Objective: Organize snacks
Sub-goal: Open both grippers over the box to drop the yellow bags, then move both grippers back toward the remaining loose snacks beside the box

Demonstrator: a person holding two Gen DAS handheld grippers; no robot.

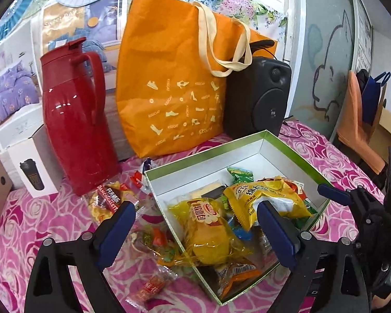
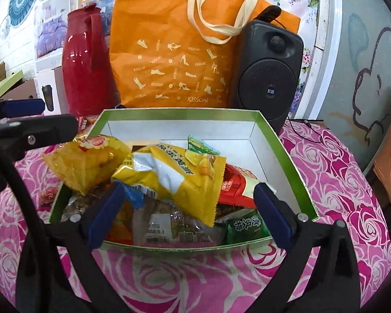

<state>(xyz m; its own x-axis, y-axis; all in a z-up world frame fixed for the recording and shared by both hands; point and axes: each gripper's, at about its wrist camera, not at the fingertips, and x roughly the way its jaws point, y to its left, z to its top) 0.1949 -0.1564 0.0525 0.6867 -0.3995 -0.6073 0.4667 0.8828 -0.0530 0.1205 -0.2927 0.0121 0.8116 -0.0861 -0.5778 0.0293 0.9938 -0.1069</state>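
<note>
Hanging behind: bedding posters (image 1: 15, 91) on white wall; pink rose-patterned cloth (image 2: 333, 172) covering desk; grey cartoon-painted panel (image 1: 325, 78) standing right.

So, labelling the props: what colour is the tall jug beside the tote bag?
Glossy red jug, lid and handle included; the left wrist view shows it best.

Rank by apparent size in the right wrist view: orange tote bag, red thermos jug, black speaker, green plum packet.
1. orange tote bag
2. red thermos jug and black speaker: look alike, unranked
3. green plum packet, smallest despite being nearest
</note>
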